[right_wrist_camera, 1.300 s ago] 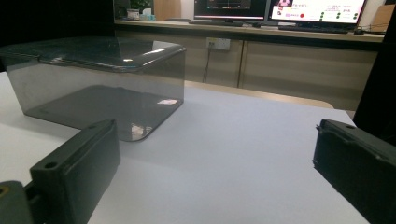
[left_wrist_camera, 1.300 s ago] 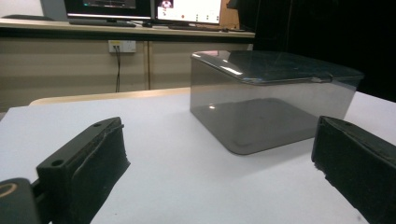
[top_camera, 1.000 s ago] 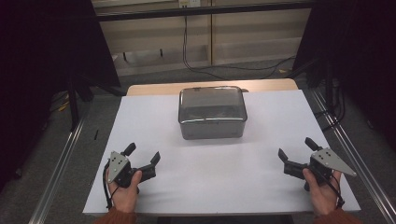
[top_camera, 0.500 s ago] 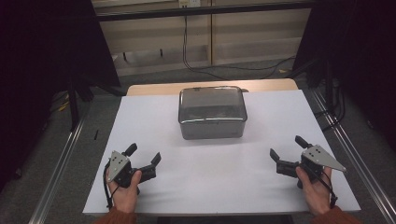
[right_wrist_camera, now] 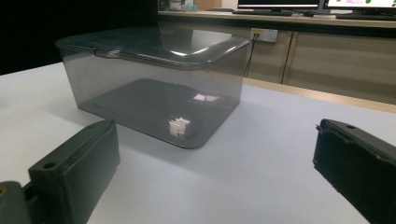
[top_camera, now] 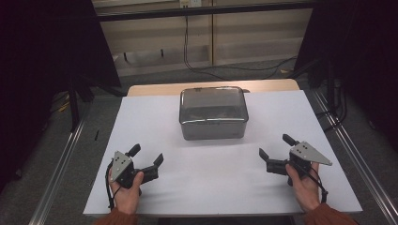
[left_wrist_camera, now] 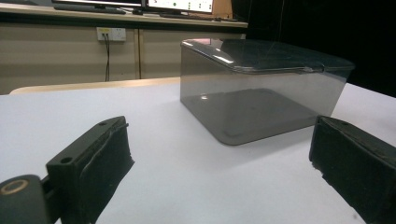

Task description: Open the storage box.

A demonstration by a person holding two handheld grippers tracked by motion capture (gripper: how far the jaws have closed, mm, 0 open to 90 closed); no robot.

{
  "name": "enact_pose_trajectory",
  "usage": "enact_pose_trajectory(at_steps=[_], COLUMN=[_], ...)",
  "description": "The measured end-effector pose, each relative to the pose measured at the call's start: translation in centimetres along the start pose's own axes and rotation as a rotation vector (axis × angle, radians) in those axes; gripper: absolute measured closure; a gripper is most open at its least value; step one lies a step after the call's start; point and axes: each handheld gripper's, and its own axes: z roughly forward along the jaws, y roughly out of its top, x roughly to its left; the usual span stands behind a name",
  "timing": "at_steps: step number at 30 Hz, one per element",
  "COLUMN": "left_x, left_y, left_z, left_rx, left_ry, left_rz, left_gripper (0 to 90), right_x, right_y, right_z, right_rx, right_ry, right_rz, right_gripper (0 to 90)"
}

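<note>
**Both grippers open, lidded box waiting at centre**

We have a smoky, see-through plastic box (top_camera: pixel 213 114) with its lid on, sitting mid-tabletop (top_camera: pixel 141 122) toward the far edge, well apart from both tools. Our left gripper (top_camera: pixel 146 158) rests low at the near left, jaws spread wide and empty; our right gripper (top_camera: pixel 277 147) mirrors it at the near right, jaws just as wide, nothing held.

How will it handle? We judge it light and stiff, with glossy walls that look slippery, so a pinch on a flat side could skate. The lid's overhanging rim looks the better hold, one gripper on each side.

The high view gives us the layout: box centred, grippers flanking. The left gripper view adds the lid's raised lip along the box (left_wrist_camera: pixel 261 88); the right gripper view looks through the wall of the box (right_wrist_camera: pixel 159 84), apparently empty.
</note>
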Motion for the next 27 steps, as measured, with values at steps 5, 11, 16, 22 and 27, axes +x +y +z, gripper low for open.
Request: enact_pose_trajectory(at_steps=[5, 11, 16, 22, 27], left_x=[0.1, 0.2, 0.3, 0.4, 0.3], left_y=[0.0, 0.0, 0.0, 0.0, 0.0], left_z=[0.1, 0.3, 0.3, 0.3, 0.3], left_rx=[-0.001, 0.018, 0.027, 0.028, 0.03], left_ry=[-0.017, -0.025, -0.03, -0.022, -0.026], left_rz=[-0.019, -0.046, -0.03, -0.024, -0.03], left_gripper=[5.0, 5.6, 5.5, 5.0, 4.7], right_x=[0.4, 0.6, 0.9, 1.5, 1.8], right_y=[0.1, 0.4, 0.9, 1.0, 1.2], right_z=[0.7, 1.3, 1.7, 2.9, 3.6], right_rx=[-0.002, -0.002, -0.001, 0.015, 0.006], right_ry=[0.026, 0.036, 0.047, 0.056, 0.064], right_rz=[0.014, 0.025, 0.007, -0.011, -0.007], right_gripper=[0.0, 0.9, 0.8, 0.5, 0.4])
